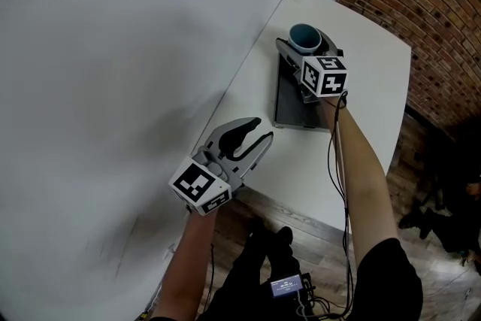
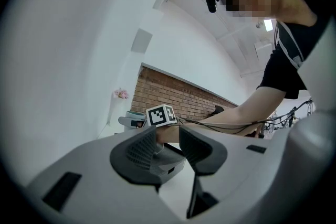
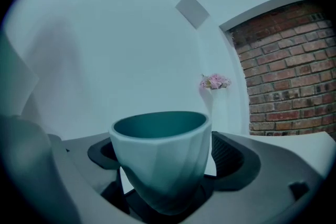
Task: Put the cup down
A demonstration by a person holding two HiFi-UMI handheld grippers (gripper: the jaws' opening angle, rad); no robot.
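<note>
On the tray (image 1: pixel 289 98): cup (image 3: pixel 157 157) is down

Between the wide jaws of my right gripper (image 3: pixel 168 162) stands the cup (the pads look just off its sides). I think the put-down is nearly done. Next I should pull straight back and not bump it. My left gripper (image 2: pixel 168 144) is spread and empty.
</note>
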